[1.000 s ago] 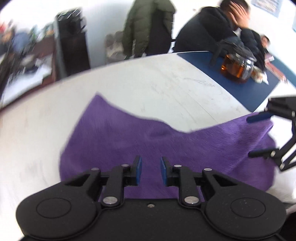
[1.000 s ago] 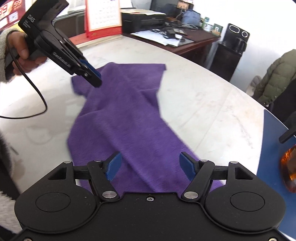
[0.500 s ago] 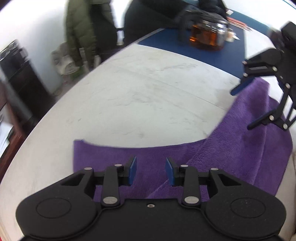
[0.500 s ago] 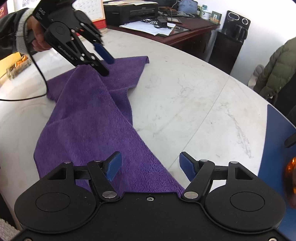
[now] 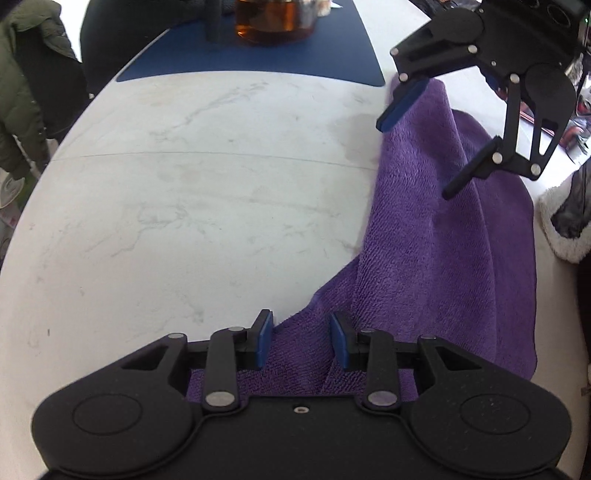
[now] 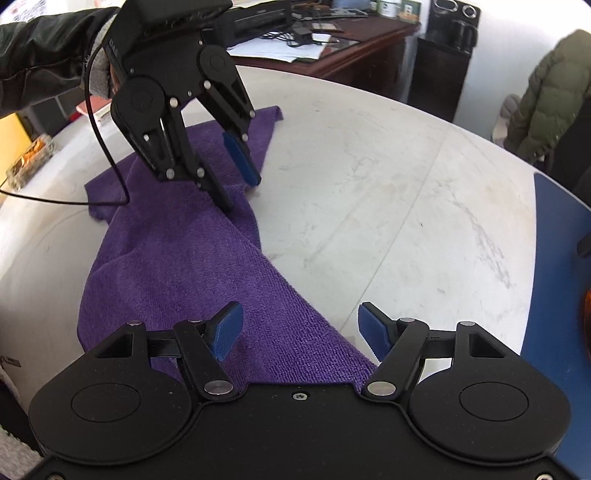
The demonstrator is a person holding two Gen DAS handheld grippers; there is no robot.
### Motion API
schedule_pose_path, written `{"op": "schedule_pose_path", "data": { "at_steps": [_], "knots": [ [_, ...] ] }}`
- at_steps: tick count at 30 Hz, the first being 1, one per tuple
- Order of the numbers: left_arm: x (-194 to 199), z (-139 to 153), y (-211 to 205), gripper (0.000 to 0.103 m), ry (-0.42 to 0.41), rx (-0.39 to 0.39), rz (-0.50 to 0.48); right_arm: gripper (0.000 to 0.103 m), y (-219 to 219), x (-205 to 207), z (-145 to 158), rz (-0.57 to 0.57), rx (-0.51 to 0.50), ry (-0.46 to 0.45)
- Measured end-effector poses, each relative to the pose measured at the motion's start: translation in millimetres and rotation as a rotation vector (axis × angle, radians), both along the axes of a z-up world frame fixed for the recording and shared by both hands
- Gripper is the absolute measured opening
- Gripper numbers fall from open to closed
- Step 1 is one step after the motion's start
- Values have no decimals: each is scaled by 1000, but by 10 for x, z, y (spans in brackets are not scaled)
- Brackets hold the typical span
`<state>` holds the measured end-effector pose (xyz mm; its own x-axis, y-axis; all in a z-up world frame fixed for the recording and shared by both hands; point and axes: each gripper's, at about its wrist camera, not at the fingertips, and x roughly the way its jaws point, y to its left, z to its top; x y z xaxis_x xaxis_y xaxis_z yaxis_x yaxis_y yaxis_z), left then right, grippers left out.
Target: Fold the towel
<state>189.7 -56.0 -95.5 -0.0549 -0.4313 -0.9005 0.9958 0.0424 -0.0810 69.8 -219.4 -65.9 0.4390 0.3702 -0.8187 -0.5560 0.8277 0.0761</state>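
A purple towel [image 5: 436, 258] lies rumpled in a long strip on the white marble table [image 5: 184, 184]. My left gripper [image 5: 301, 341] points steeply down over one end of the strip. Its jaws stand part open, with the towel's edge under the gap and no pad pressing on it. The right wrist view shows that gripper [image 6: 236, 184] low over the towel [image 6: 177, 258], near its table-side edge. My right gripper [image 6: 300, 330] is open above the other end, one pad over cloth and one over bare table. It appears in the left wrist view too, as the right gripper [image 5: 424, 147].
A blue mat [image 5: 295, 55] with a glass teapot [image 5: 273, 18] of amber tea lies past the towel's right end. A desk [image 6: 332, 40] with papers stands behind the table. A green jacket [image 6: 554, 92] hangs nearby. A small tray [image 6: 29, 162] sits at the table's left edge.
My left gripper has rolled, swung down and come low over the towel's far edge, with its jaws a little wider. The right gripper shifted slightly toward the towel's near edge.
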Motion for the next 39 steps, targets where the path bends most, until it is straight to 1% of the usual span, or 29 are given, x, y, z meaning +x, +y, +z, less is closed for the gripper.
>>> {"op": "schedule_pose_path", "data": {
  "at_steps": [4,5,6,7,9,12,15,18,22,23,25,26,28,29,31,33,34,35,36,39],
  "knots": [
    [-2,6,-6,30,-3,0,-34,69,-6,28,-4,-6,10,11],
    [-14,6,-4,28,-11,1,-36,69,-1,34,-6,-6,9,9],
    [-26,8,0,19,-18,2,-37,69,3,39,-8,-6,8,8],
    [-48,10,10,13,-18,5,-40,69,7,44,-10,-6,7,6],
    [-94,18,42,8,-13,7,-30,69,3,58,0,-8,8,-1],
    [-206,45,140,6,-18,-14,10,69,0,74,19,-2,20,-13],
    [-304,149,302,6,23,-76,88,68,1,86,19,22,21,-19],
    [-407,272,463,6,57,-134,158,68,18,99,18,69,32,-16],
    [-641,452,655,6,61,-192,227,68,58,128,2,140,41,-14],
    [-696,500,696,6,62,-209,245,67,87,154,-25,178,36,-3],
    [-779,586,769,6,73,-245,274,67,117,182,-51,214,33,13],
    [-835,644,816,6,75,-270,293,66,145,206,-88,256,42,50],
    [-912,737,898,6,80,-315,330,66,198,190,-123,315,35,83],
    [-940,774,938,6,84,-338,350,63,224,180,-141,343,31,100],
    [-974,787,997,6,93,-365,389,52,291,114,-186,400,-5,128],
    [-1012,768,1046,6,85,-370,428,30,325,56,-201,431,-34,139],
    [-1018,751,1063,6,82,-368,444,24,337,12,-195,439,-54,137],
    [-1014,730,1075,6,78,-369,465,12,339,-45,-162,438,-83,122],
    [-991,717,1081,6,73,-376,490,6,330,-65,-133,426,-97,104],
    [-889,703,1089,6,62,-409,565,5,273,-80,27,350,-120,21]
  ]
}}
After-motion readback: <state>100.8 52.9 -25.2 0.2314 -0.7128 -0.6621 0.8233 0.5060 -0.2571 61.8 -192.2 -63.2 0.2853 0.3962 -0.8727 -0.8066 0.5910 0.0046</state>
